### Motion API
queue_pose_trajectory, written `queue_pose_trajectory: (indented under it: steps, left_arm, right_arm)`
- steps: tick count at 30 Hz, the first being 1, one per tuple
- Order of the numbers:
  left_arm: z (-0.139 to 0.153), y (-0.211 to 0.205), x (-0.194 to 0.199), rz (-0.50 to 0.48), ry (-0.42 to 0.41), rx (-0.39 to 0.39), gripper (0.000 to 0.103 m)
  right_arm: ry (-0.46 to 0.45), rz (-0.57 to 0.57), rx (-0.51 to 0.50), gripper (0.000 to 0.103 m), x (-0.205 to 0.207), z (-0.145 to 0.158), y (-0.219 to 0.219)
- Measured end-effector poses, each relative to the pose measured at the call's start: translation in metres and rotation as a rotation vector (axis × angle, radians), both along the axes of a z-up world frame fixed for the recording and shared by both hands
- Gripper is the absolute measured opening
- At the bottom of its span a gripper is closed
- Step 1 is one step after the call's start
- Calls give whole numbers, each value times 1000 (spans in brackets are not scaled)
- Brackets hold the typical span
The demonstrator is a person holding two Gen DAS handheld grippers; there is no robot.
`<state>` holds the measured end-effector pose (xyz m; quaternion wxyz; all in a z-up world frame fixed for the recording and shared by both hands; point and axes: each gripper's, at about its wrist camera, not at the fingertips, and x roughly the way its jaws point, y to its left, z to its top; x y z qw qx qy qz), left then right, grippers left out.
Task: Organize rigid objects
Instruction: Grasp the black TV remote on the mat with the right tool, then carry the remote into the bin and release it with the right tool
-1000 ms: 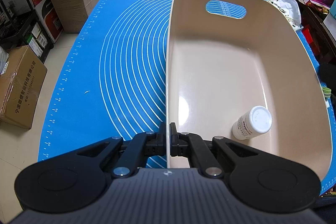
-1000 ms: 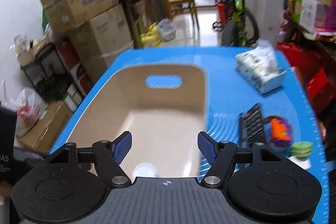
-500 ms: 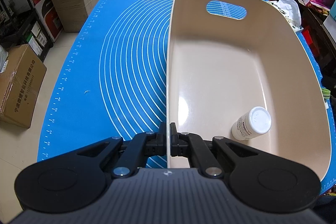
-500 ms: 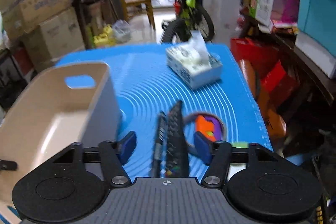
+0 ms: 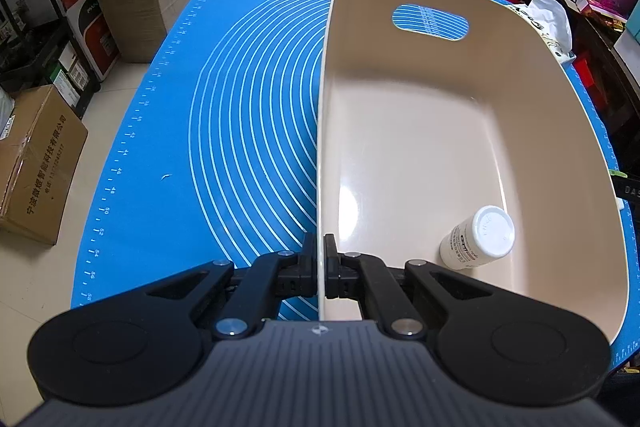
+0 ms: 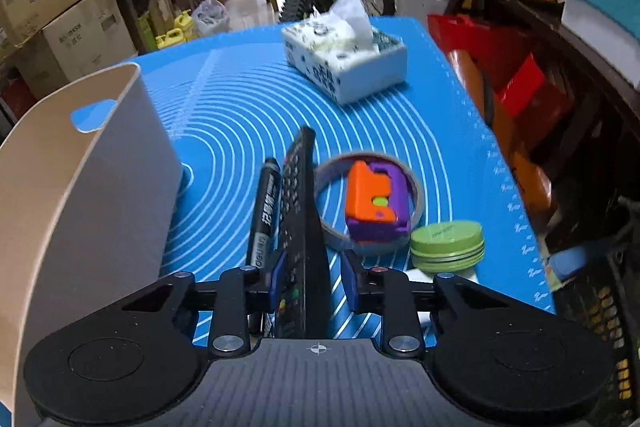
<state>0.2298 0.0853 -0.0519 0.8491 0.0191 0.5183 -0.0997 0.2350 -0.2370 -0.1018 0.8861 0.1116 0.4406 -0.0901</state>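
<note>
My left gripper (image 5: pixel 319 267) is shut on the near left wall of the beige bin (image 5: pixel 532 155), which stands on the blue mat (image 5: pixel 192 155). A white bottle (image 5: pixel 480 239) lies inside the bin at its near right corner. In the right wrist view the bin (image 6: pixel 100 195) is at the left. My right gripper (image 6: pixel 312 279) straddles a black remote control (image 6: pixel 300 195) lying on the mat; its jaws are closing, with a small gap still showing beside the right pad. A black marker (image 6: pixel 266 211) lies along the remote's left side, just outside the left pad.
Right of the remote a grey ring (image 6: pixel 416 187) holds an orange and purple toy (image 6: pixel 374 203). A green round tin (image 6: pixel 448 241) sits by the mat's near right edge. A tissue box (image 6: pixel 348 67) stands farther back. Boxes and shelves crowd the room around the table.
My right gripper swung from over the bin to the right and down onto the remote, and its jaws narrowed around it. The left gripper and the bin stayed still.
</note>
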Motion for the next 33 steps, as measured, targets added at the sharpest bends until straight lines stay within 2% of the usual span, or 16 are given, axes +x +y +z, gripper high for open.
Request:
queue_pose_trajectory:
  steps: [8,16,21,26,33]
  left_arm:
    - [0,0,0,-1,0,-1,4]
    - [-1,-2,0,-3,1,-2,4]
    - [-1,-2,1,-3,1,-3,4]
    - [-1,-2,1,-4,1,-3,4]
    - [-1,-2,1,-4,2,-3,4]
  right_arm:
    - [16,-11,71,43,12,-15,-4]
    - [23,-6,67,40,28,-24,0]
    - [13,12,44,33,29,-26,7]
    - [9,10,20,32,28,-24,12]
    - [-53,-22,32,32,18,-6,5]
